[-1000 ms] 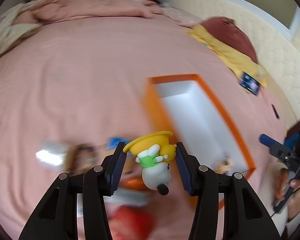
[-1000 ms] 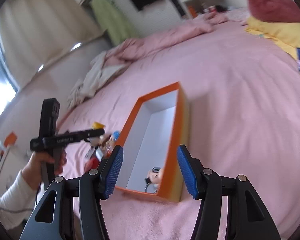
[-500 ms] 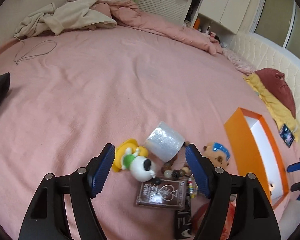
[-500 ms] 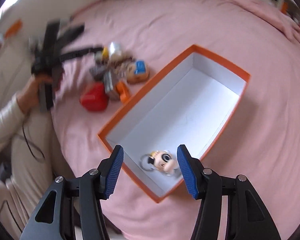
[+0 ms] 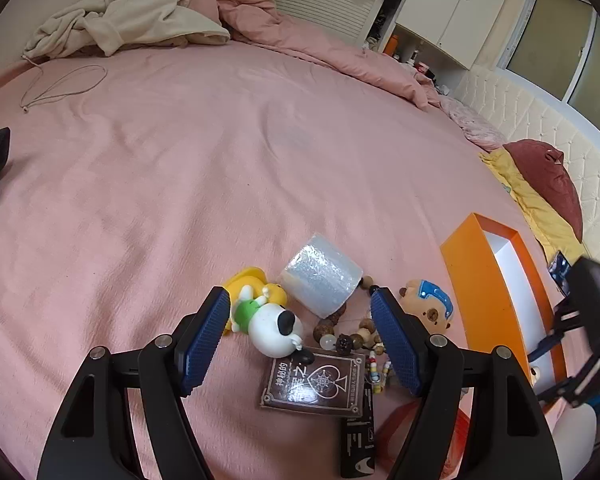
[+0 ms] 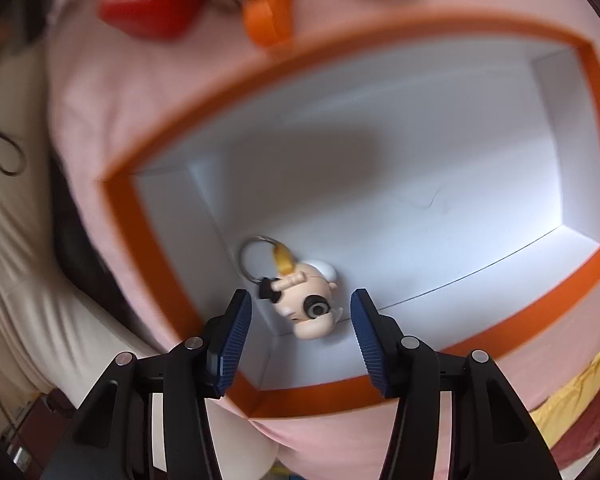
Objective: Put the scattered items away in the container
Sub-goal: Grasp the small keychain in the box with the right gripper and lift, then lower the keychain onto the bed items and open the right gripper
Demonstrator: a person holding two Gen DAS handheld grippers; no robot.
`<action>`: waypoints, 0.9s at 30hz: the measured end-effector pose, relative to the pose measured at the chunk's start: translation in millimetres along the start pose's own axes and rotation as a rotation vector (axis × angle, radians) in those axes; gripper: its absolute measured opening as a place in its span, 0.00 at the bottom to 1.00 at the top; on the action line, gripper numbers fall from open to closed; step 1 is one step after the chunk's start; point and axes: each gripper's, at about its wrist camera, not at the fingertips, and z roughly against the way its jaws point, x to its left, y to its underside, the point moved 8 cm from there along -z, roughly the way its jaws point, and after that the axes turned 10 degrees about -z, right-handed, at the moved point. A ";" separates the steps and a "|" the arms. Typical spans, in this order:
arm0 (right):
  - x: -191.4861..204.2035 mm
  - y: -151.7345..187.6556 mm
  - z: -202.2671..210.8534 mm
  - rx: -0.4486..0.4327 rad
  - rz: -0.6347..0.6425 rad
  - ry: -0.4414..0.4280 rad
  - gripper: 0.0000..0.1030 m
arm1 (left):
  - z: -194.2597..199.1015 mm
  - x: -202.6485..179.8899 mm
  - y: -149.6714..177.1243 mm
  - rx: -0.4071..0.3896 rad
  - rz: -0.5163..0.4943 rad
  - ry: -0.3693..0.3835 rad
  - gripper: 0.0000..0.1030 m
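Only the right wrist view looks down into the orange box (image 6: 156, 236), where a doll-head keychain (image 6: 308, 304) lies in the near corner, just ahead of the right tongs (image 6: 298, 332); their jaws have just been closing, nothing gripped. The left tongs (image 5: 300, 340), wide apart and empty, hover over the dog toy (image 5: 268, 320) they held a second ago. The tape roll (image 5: 320, 276) and card box (image 5: 314, 380) crowd it; open pink bedspread (image 5: 180, 160) lies beyond.

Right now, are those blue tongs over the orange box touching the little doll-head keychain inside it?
Apart. The right wrist view shows the right tongs, which have just been closing, open above the keychain, with white box floor visible between each pad and the head.
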 end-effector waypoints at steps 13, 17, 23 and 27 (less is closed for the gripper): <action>-18.1 -3.7 17.3 -0.330 -0.088 -0.062 0.26 | 4.1 -10.7 -3.2 -0.020 -0.031 0.015 0.71; -29.0 -1.0 34.4 -0.508 -0.167 -0.095 0.26 | 10.6 -12.9 -8.1 -0.059 -0.050 0.000 0.71; -37.2 14.0 78.5 -0.770 -0.266 -0.246 0.26 | 15.7 -6.2 -12.3 -0.089 -0.051 -0.041 0.71; -28.6 15.5 124.5 -0.906 -0.277 -0.371 0.26 | 12.3 -0.5 -10.1 -0.069 -0.038 -0.049 0.77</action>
